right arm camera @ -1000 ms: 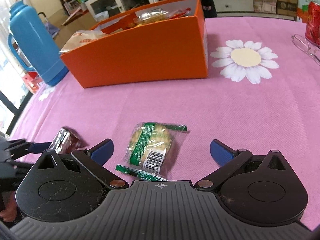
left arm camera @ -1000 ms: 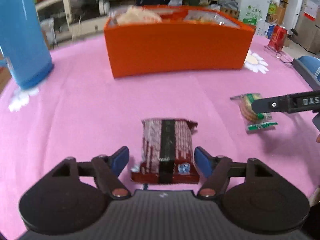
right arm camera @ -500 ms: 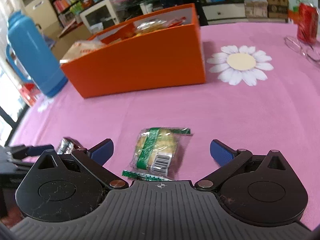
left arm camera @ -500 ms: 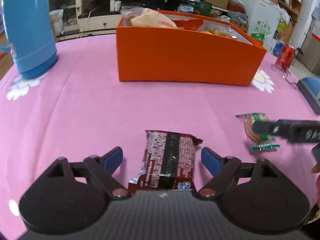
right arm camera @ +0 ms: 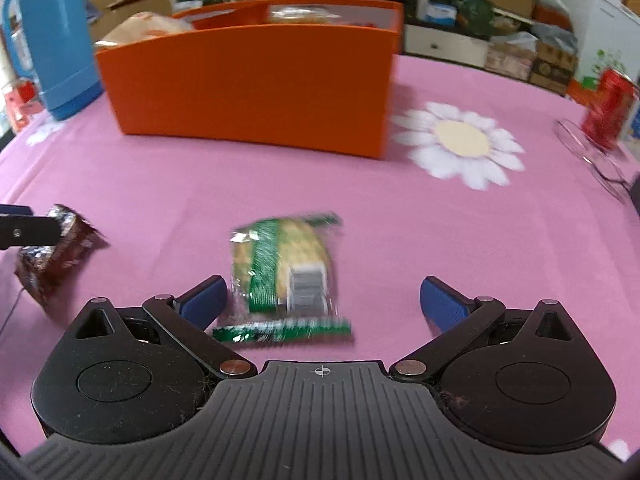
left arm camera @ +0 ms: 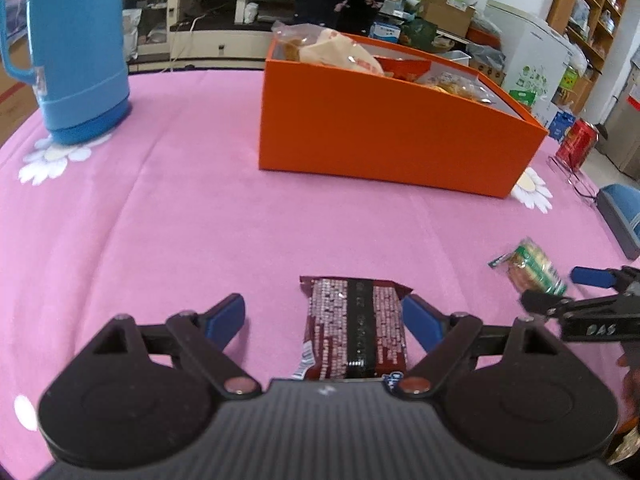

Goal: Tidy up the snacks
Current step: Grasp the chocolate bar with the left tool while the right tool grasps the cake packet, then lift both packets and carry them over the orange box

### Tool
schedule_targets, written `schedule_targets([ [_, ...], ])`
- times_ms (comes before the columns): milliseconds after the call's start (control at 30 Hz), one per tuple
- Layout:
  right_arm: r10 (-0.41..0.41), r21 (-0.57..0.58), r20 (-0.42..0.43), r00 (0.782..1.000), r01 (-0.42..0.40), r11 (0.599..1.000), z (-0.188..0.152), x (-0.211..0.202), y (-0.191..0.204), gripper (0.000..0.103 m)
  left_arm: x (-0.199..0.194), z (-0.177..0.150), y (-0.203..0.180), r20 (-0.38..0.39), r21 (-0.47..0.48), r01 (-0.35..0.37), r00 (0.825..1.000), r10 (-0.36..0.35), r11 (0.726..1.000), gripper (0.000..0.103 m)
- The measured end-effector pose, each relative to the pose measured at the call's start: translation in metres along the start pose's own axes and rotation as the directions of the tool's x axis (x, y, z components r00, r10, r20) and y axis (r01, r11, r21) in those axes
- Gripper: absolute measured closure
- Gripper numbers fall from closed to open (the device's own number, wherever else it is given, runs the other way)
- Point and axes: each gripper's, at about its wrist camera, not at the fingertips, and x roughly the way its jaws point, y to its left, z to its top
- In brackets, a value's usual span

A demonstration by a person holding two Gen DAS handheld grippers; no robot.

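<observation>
Box (left arm camera: 392, 140) sits mid-tabletop (left arm camera: 180, 220), snack bags inside it. Flask (left arm camera: 76, 52) stands left of the box, can (left arm camera: 578, 144) off to the box's right. In front of the box lie the wafer pack (left arm camera: 356, 328) and, further right, the cracker pack (right arm camera: 280, 264).

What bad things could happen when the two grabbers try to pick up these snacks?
The left tool sits off-centre: the brown snack packet lies against one pad, so it might slide or twist when squeezed.

The right tool may only catch the green cookie packet's thin wrapper and drop it, or crush the cookies, before the orange box.
</observation>
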Motion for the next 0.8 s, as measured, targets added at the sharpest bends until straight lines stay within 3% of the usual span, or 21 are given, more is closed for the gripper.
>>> schedule_targets([
  [100,0.000,0.044,0.001,1.000,0.000,0.999,-0.006,-0.008,-0.018,0.010,0.001,-0.002,-0.003,-0.014,0.016,0.003,1.000,-0.003,1.000,0.018],
  [200,0.060,0.090,0.030,0.998,-0.063,0.994,-0.008,-0.016,-0.028,0.010,0.000,-0.004,-0.006,-0.020,0.023,0.008,1.000,-0.007,1.000,0.018],
  [367,0.089,0.065,0.038,0.995,-0.092,0.994,0.003,-0.004,-0.015,0.010,0.008,-0.006,-0.013,-0.032,0.059,-0.025,0.999,0.027,0.998,0.017],
  [533,0.038,-0.059,0.033,0.999,-0.037,0.998,0.000,0.002,0.012,0.010,0.018,-0.010,-0.021,-0.034,0.113,-0.104,0.994,0.108,0.988,0.017],
  [800,0.035,-0.048,0.049,0.998,-0.032,0.998,0.000,0.005,0.013,0.009,0.019,-0.011,-0.028,-0.035,0.106,-0.115,0.992,0.119,0.988,0.017],
])
